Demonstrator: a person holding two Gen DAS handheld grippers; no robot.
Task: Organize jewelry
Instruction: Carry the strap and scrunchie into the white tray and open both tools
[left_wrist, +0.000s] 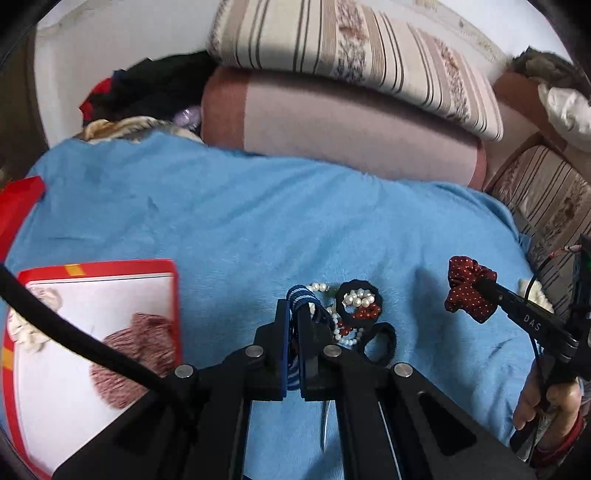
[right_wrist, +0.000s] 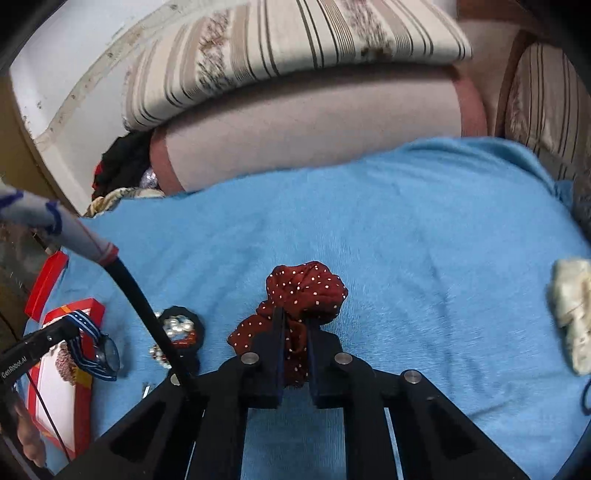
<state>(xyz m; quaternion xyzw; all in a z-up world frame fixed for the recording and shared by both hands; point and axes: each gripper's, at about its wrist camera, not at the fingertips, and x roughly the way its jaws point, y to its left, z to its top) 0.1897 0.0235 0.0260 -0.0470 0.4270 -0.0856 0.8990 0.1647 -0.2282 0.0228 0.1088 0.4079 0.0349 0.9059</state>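
Observation:
My left gripper (left_wrist: 295, 308) is shut on the blue striped strap of a watch (left_wrist: 300, 295); the watch (right_wrist: 99, 350) hangs from it above the red box in the right wrist view. My right gripper (right_wrist: 295, 317) is shut on a dark red polka-dot scrunchie (right_wrist: 304, 286), held above the blue blanket; it also shows in the left wrist view (left_wrist: 467, 291). A pile of pearl strands (left_wrist: 356, 297), red beads (left_wrist: 367, 313) and black hair ties (left_wrist: 380, 339) lies on the blanket just right of my left gripper. A red-rimmed box (left_wrist: 99, 266) with a white inside holds a pinkish knitted scrunchie (left_wrist: 136, 354).
The blue blanket (left_wrist: 240, 221) covers the bed. Striped and pink cushions (left_wrist: 351, 122) stand behind. A cream scrunchie (right_wrist: 572, 314) lies at the right. A red lid (left_wrist: 18, 206) lies at the far left. Dark clothes (left_wrist: 147, 88) pile at the back left.

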